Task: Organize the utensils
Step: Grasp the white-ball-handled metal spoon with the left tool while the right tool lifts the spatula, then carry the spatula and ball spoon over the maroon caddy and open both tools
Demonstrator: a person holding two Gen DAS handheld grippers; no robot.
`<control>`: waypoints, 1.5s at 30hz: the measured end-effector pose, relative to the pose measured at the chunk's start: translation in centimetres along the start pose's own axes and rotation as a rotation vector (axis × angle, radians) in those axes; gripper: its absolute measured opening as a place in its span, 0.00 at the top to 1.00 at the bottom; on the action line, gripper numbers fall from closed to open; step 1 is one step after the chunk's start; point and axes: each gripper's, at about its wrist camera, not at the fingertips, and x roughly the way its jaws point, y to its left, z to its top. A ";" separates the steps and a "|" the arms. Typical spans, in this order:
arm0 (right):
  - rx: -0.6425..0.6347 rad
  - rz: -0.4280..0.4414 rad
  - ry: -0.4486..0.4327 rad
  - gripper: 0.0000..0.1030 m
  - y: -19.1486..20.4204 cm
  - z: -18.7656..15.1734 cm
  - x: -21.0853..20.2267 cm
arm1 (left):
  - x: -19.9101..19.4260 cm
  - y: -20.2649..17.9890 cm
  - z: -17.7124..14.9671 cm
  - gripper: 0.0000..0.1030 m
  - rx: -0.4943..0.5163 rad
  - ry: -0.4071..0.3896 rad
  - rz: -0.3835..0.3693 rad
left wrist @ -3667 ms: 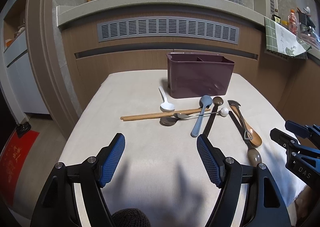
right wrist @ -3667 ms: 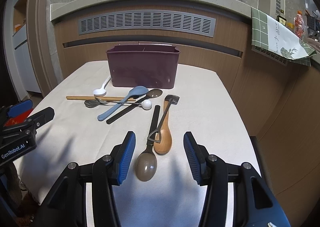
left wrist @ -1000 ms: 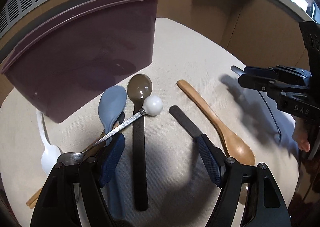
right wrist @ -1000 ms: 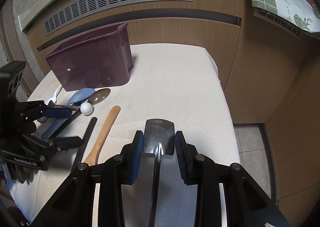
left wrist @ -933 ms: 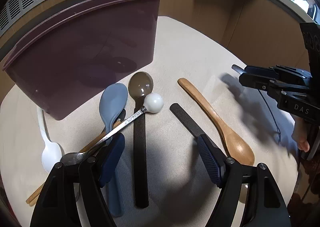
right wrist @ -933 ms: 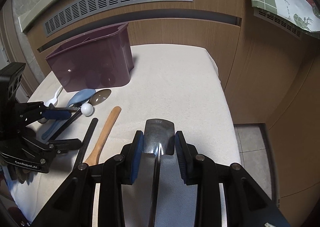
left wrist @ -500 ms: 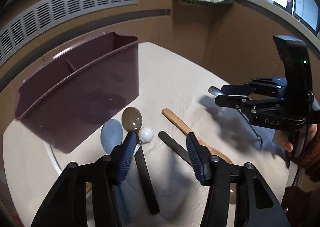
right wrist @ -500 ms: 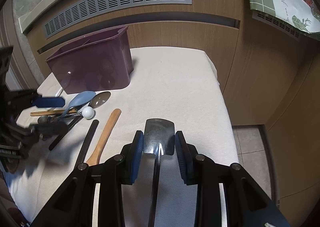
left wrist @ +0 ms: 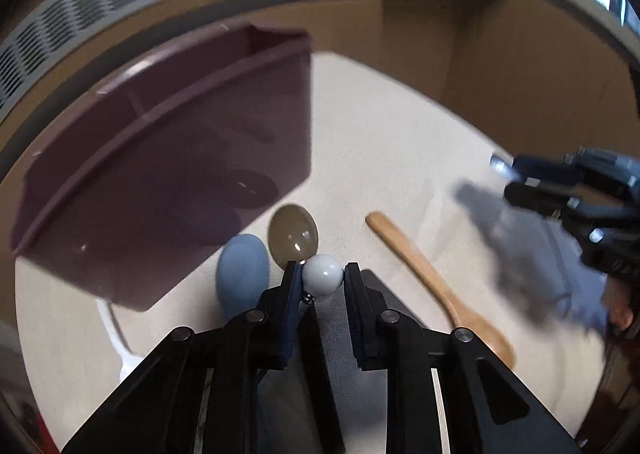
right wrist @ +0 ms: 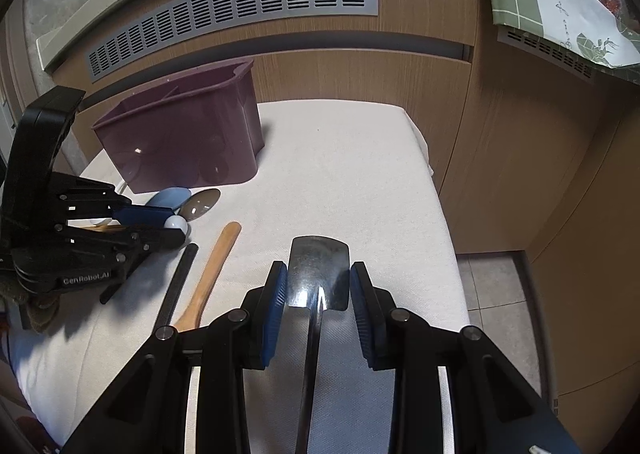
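My left gripper (left wrist: 320, 281) is shut on the metal spoon with a white ball end (left wrist: 322, 275), just in front of the purple utensil bin (left wrist: 168, 158). It also shows in the right wrist view (right wrist: 176, 228). My right gripper (right wrist: 319, 282) is shut on a dark metal server (right wrist: 319, 274) and holds it above the table. The right gripper shows in the left wrist view (left wrist: 516, 184) at the right. A blue spoon (left wrist: 242, 270), a brown spoon (left wrist: 293, 235) and a wooden spoon (left wrist: 436, 290) lie on the cloth.
The purple bin (right wrist: 180, 138) stands at the back left of the cloth-covered table (right wrist: 352, 158). A black-handled utensil (right wrist: 176, 282) lies beside the wooden spoon (right wrist: 208, 274). A white spoon (left wrist: 116, 330) lies left of the bin. Wooden cabinets stand behind and to the right.
My left gripper has closed on the white ball end of the metal spoon. My right gripper still holds the dark server, nearly unmoved.
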 end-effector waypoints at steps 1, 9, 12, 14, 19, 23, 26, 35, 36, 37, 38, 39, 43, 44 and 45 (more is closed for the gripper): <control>0.001 0.000 -0.010 0.72 0.1 0.1 -0.4 | -1.6 0.4 -0.2 0.78 -0.035 -0.048 -0.013; -0.060 -0.045 -0.087 0.73 1.9 1.6 -3.3 | -12.4 3.4 -2.0 0.78 -0.137 -0.215 0.029; -0.050 -0.031 -0.129 0.74 2.4 2.4 -4.9 | -15.6 3.6 -2.1 0.78 -0.124 -0.225 0.048; -0.064 -0.031 -0.177 0.80 3.2 2.9 -6.1 | -18.0 3.8 -2.2 0.78 -0.116 -0.262 0.079; -0.099 0.016 -0.220 0.90 5.3 5.3 -7.3 | -22.2 4.8 -2.9 0.78 -0.169 -0.388 0.090; -0.107 0.060 -0.209 0.91 5.7 6.2 -7.2 | -22.6 5.4 -3.8 0.78 -0.213 -0.413 0.063; -0.105 0.074 -0.160 0.90 5.0 6.1 -6.5 | -21.9 6.0 -4.2 0.78 -0.251 -0.404 0.034; -0.243 0.274 0.095 0.83 5.2 3.8 0.6 | -17.4 6.7 -6.0 0.78 -0.350 -0.373 -0.085; -0.274 0.248 0.104 0.83 5.5 4.0 1.6 | -17.2 6.8 -6.1 0.78 -0.355 -0.373 -0.089; -0.298 0.229 0.120 0.83 5.5 4.3 3.0 | -16.9 6.9 -6.2 0.78 -0.361 -0.373 -0.092; -0.302 0.228 0.138 0.83 5.3 4.5 4.1 | -16.5 6.9 -6.3 0.78 -0.366 -0.372 -0.094; -0.301 0.235 0.153 0.83 5.0 4.4 4.8 | -16.2 7.0 -6.4 0.78 -0.369 -0.370 -0.096; -0.266 0.283 0.242 0.82 3.7 4.5 8.8 | -14.6 7.5 -6.2 0.78 -0.385 -0.352 -0.116; -0.253 0.303 0.236 0.82 3.6 4.6 9.1 | -14.2 7.8 -6.0 0.78 -0.394 -0.348 -0.125; -0.241 0.319 0.226 0.81 3.6 4.9 9.3 | -13.8 8.0 -5.9 0.78 -0.401 -0.347 -0.133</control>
